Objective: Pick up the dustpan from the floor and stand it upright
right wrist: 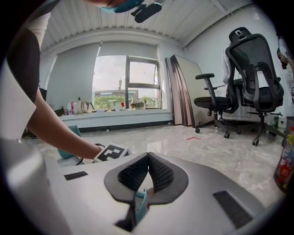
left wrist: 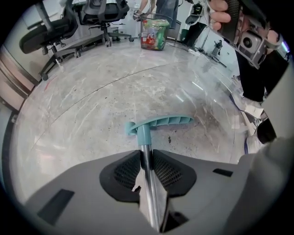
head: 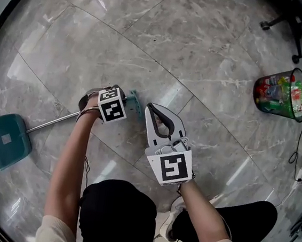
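Observation:
The teal dustpan (head: pixel 6 141) lies flat on the marble floor at the left. Its metal pole (head: pixel 51 124) runs right to a teal end grip (head: pixel 135 103). My left gripper (head: pixel 109 103) points almost straight down over the pole's right end. In the left gripper view its pads (left wrist: pixel 131 170) press on the pole (left wrist: pixel 148 183) from both sides, just short of the teal grip (left wrist: pixel 161 123). My right gripper (head: pixel 153 108) hovers to the right of the grip, nearly level. Its jaws meet at the tips (right wrist: pixel 148 158) with nothing between them; a bit of teal shows below.
A wire waste basket (head: pixel 282 94) full of coloured rubbish stands at the far right, with a cable (head: pixel 297 154) on the floor beside it. Office chairs (right wrist: pixel 248 69) stand farther off. The person's shoe (head: pixel 172 222) is just behind the right gripper.

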